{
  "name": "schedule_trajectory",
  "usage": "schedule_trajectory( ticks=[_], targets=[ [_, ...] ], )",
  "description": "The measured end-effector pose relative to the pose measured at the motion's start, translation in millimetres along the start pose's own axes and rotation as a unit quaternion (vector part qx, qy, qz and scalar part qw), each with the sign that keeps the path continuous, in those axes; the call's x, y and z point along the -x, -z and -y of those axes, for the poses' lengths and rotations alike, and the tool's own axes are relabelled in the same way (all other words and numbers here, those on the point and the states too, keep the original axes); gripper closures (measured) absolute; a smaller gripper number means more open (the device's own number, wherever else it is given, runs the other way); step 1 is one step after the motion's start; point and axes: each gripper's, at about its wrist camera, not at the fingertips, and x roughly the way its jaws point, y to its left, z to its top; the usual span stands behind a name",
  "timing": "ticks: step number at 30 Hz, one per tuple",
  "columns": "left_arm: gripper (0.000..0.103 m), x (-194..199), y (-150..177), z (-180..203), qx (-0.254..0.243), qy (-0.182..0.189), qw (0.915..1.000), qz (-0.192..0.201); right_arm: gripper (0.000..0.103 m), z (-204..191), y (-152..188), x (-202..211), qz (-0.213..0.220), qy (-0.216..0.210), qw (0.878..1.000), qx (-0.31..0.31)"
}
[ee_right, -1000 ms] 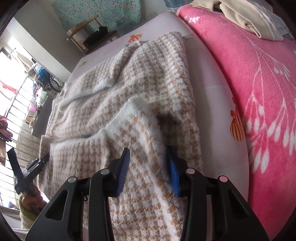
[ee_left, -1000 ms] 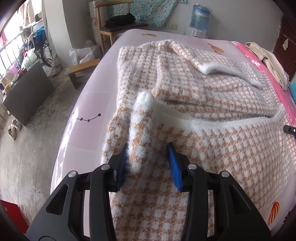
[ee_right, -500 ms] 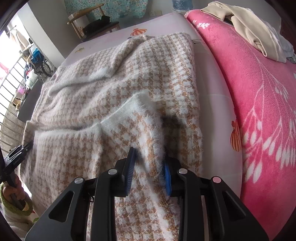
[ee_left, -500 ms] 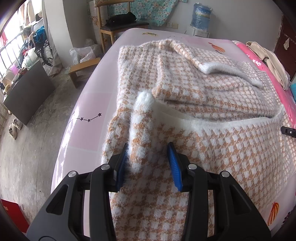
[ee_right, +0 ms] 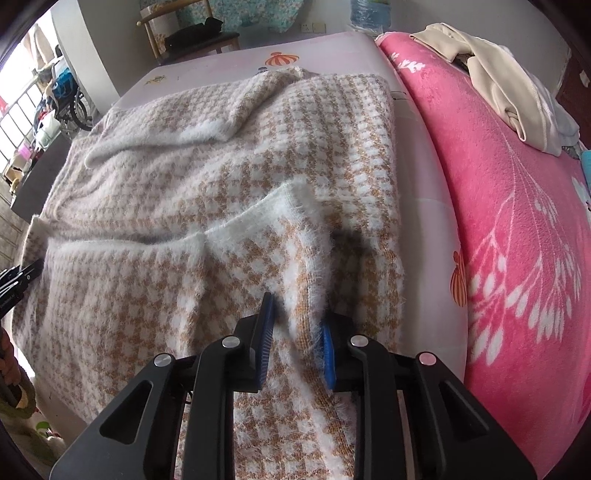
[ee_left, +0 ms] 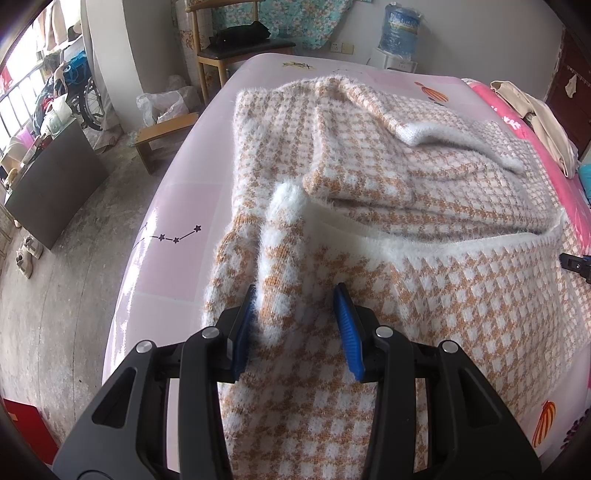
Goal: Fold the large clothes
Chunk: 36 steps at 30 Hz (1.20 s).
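Observation:
A large fluffy sweater (ee_left: 369, 166) in a tan-and-white check lies spread over the bed, partly folded, with a white hem band running across it. In the left wrist view my left gripper (ee_left: 295, 325) is shut on a raised ridge of the sweater's near left corner. In the right wrist view the same sweater (ee_right: 240, 155) fills the bed, and my right gripper (ee_right: 297, 332) has its jaws closing on the near right corner, the blue pads pressing a fold with a white fringe. Each gripper shows at the other view's edge.
The bed has a pale pink sheet (ee_left: 184, 206) and a bright pink blanket (ee_right: 517, 221) on the right, with a beige garment (ee_right: 498, 74) piled on it. A wooden chair (ee_left: 240, 48) and a water bottle (ee_left: 400, 27) stand beyond the bed; concrete floor lies left.
The right gripper's jaws have narrowed onto the sweater's fold, and it has shifted and rolled so the view swings. The left gripper and its fabric have stayed as they were.

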Motion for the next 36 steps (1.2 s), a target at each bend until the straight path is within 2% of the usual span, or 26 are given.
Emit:
schedule_trajectory(
  ticks=[21, 36],
  targets=[
    [0.063, -1.0, -2.3, -0.6, -0.001, 0.002, 1.0000, -0.008, 0.080, -17.1, -2.0, -1.2, -0.006, 0.047, 0.999, 0.025],
    [0.063, -2.4, -3.8, 2.0, -0.001, -0.006, 0.9998, -0.019, 0.080, -23.7, 0.0, 0.8, -0.007, 0.062, 0.997, 0.035]
  ],
)
